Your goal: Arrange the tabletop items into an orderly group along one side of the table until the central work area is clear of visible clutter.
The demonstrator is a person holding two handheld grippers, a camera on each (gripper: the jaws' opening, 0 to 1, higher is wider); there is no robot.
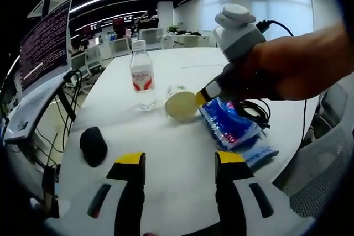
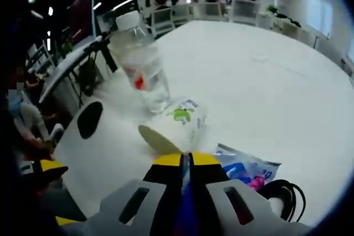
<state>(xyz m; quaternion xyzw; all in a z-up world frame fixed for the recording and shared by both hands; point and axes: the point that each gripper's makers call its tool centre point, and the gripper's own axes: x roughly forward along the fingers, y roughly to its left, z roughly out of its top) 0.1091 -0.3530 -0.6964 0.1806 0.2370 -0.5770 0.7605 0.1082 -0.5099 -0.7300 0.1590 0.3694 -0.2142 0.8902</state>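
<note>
Right gripper view: paper cup [image 2: 180,122] lies on its side on the white surface [image 2: 265,81], mouth toward the camera, just beside the water bottle [image 2: 141,62] standing upright behind it. Right gripper [image 2: 186,160] has its yellow tips pressed together right at the cup's rim; can't tell whether they pinch the rim or just touch it. Blue plastic packet [image 2: 243,172] lies beside the cup, black cable coil [image 2: 285,194] next to that, near the surface's edge.

Left gripper view: same cluster, cup [image 1: 181,103] between bottle [image 1: 141,75] and blue packets [image 1: 232,128]. A hand [image 1: 298,64] holds the right gripper [image 1: 203,96] at the cup. Left gripper [image 1: 180,158] is spread, holding nothing, hovering over bare surface. Black mouse [image 1: 93,145] sits apart, near the edge by the monitor [image 1: 44,42].

Risks, my read: the cup is light and round, so a shallow rim grip could crush it or let it roll off toward the bottle. Knocking the bottle would topple it. The cable could snag the packets if dragged.
</note>
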